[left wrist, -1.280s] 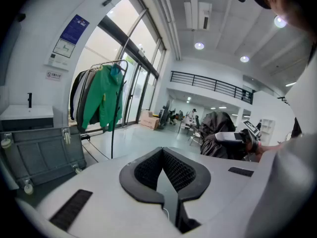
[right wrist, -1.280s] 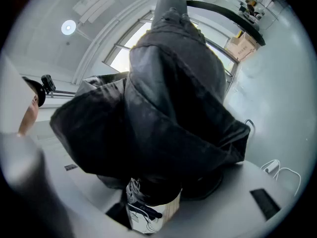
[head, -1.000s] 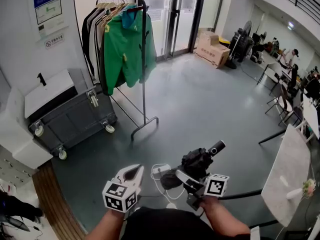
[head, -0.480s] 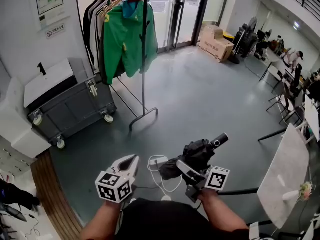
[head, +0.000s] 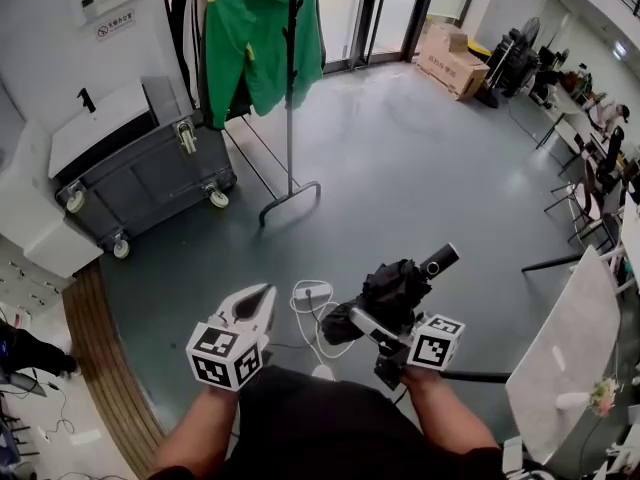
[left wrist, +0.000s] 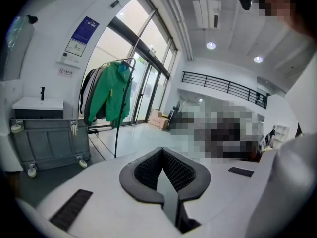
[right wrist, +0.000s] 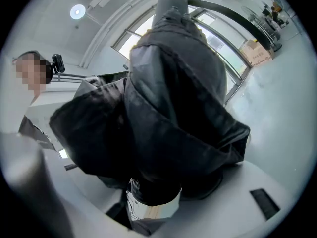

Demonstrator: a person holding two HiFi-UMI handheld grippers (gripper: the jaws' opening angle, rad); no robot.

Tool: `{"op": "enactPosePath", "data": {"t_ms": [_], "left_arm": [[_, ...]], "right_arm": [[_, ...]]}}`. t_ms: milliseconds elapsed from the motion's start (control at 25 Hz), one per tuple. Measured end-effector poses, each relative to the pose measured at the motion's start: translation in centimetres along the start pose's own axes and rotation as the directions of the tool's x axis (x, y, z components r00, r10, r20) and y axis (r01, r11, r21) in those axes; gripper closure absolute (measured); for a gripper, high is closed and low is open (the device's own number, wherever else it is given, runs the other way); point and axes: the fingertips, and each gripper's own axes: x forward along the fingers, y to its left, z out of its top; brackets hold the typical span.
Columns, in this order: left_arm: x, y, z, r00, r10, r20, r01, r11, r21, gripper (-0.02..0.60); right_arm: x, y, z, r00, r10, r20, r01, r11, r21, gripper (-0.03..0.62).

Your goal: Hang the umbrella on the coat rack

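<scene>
Left gripper (head: 258, 300) pinched together, empty. The coat rack (head: 291, 88) has slid up and a little closer in the head view — the approach is under way. The folded umbrella (head: 395, 288) stays clamped in the right gripper (head: 372, 328), well short of the rack.

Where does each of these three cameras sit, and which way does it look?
Head view: on the person's head, looking steeply down at the floor; forearms, left gripper and right gripper show.
Left gripper view: on that gripper, looking along its closed jaws towards the coat rack.
Right gripper view: on that gripper, its jaws clamped on the umbrella, which fills the picture.
Shared: head and left gripper views both show the green jacket.
</scene>
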Motion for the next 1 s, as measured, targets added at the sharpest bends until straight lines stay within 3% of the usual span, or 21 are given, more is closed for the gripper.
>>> {"op": "enactPosePath", "data": {"t_ms": [280, 600, 800, 1000], "left_arm": [[1.0, -1.5, -0.3, 0.999, 0.039, -0.021, -0.039, 0.999, 0.001, 0.566], [3.0, 0.3, 0.9, 0.999, 0.045, -0.022, -0.044, 0.999, 0.023, 0.565], [6.1, 2.6, 2.0, 1.0, 0.015, -0.019, -0.014, 1.0, 0.027, 0.565], [10.8, 8.3, 4.8, 1.0, -0.019, -0.008, 0.019, 0.999, 0.037, 0.566]], "right_arm": [[-1.2, -2.2, 0.5, 0.999, 0.009, -0.047, -0.01, 1.0, -0.006, 0.355], [1.4, -3.4, 1.5, 0.998, 0.023, -0.064, -0.025, 0.999, -0.026, 0.355], [3.7, -5.3, 2.3, 0.996, -0.004, -0.089, -0.001, 0.998, -0.058, 0.355], [9.8, -8.6, 5.1, 0.995, -0.033, -0.096, 0.026, 0.997, -0.079, 0.355]]}}
